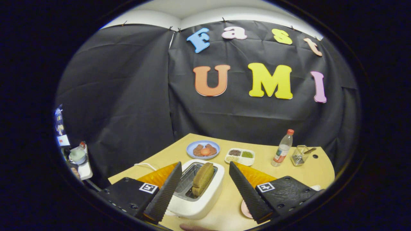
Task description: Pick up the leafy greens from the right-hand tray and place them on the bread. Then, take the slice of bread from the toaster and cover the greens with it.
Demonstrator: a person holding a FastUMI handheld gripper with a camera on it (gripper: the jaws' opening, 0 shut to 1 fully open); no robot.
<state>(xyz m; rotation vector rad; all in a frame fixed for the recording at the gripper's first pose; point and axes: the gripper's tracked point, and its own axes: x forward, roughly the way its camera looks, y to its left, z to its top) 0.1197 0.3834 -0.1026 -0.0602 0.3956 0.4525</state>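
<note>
Your tool gapes wide, empty, straddling toaster; bread slice upright in slot between fingers, ungrasped. You judge greens step finished, though unseen here; covering remains.

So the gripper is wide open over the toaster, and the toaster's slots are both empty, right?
Not quite. The gripper is wide open, with the white toaster between its fingers, but the toaster is not empty: a slice of bread stands upright in one slot. The gripper view shows this; the fingers touch neither the bread nor the toaster.
</note>
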